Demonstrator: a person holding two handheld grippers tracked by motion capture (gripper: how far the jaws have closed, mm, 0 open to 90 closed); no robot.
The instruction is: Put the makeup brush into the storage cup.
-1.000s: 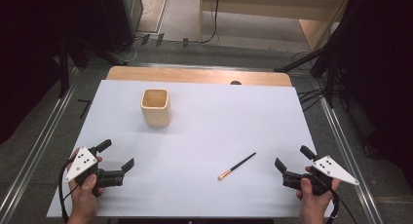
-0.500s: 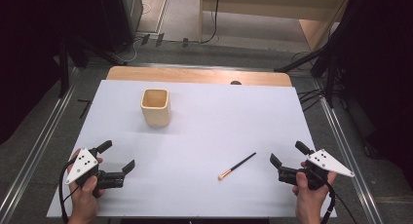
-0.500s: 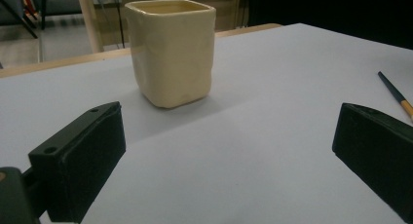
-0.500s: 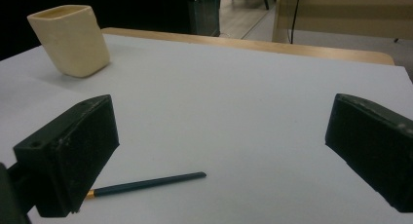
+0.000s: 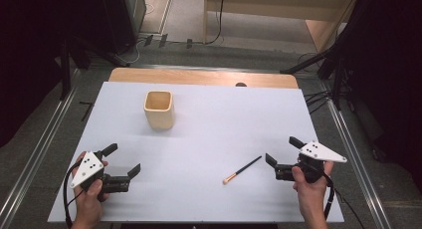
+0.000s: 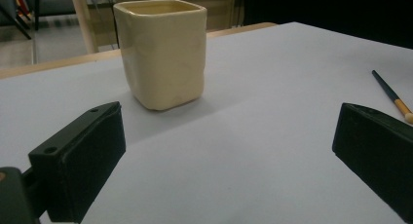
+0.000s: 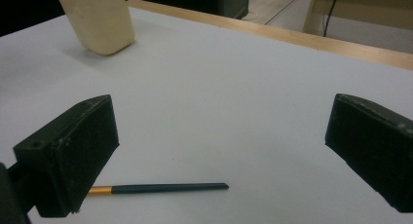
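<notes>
A cream square cup (image 5: 159, 109) stands upright on the white table top (image 5: 234, 114), left of centre. A thin dark brush (image 5: 242, 169) with an orange ferrule lies flat near the front right. My right gripper (image 5: 281, 150) is open just to the right of the brush, held low over the table. In the right gripper view the brush (image 7: 165, 188) lies low between the open jaws of the right gripper (image 7: 221, 136), with the cup (image 7: 97, 19) far off. My left gripper (image 5: 123, 158) is open at the front left. Its own view shows the cup (image 6: 163, 53) ahead, the brush (image 6: 389, 92) at right.
A wooden strip (image 5: 199, 77) runs along the table's far edge. Beyond it the floor holds dark stands and cables (image 5: 323, 64). Metal rails (image 5: 358, 154) flank the table on both sides.
The right gripper has moved left and a little forward, closer to the brush. The left gripper has hardly moved. Cup and brush lie as before.
</notes>
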